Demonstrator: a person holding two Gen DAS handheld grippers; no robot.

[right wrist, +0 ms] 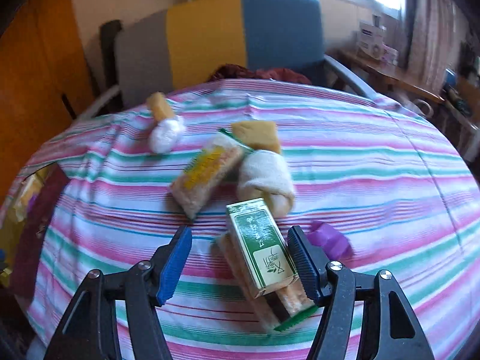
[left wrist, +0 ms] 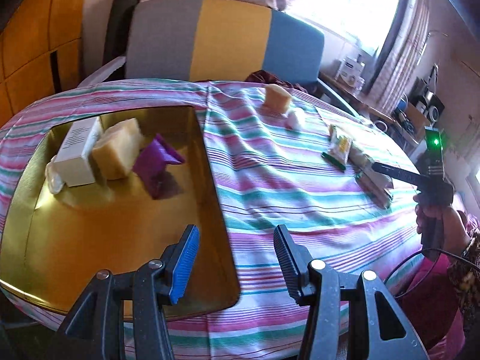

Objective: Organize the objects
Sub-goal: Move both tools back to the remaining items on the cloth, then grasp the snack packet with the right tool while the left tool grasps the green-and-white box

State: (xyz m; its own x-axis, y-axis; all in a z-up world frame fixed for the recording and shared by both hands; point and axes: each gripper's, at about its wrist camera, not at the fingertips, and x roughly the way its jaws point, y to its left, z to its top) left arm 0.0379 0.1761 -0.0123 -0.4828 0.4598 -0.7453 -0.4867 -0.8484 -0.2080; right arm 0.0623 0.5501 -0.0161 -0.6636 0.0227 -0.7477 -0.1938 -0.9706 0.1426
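Left hand-held gripper (left wrist: 237, 261), jaws apart and empty, over the gold tray's (left wrist: 120, 240) edge on the striped counter (right wrist: 360, 165). Right hand-held gripper (right wrist: 240, 261), jaws apart, straddles a green box (right wrist: 261, 246) without gripping; snack packet (right wrist: 207, 174) and rolled cloth (right wrist: 264, 177) lie beyond.

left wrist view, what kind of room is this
Probably a lived-in room at home, not a lab: a table under a striped cloth, a grey, yellow and blue chair behind it, curtains at a bright window, and a cluttered side desk.
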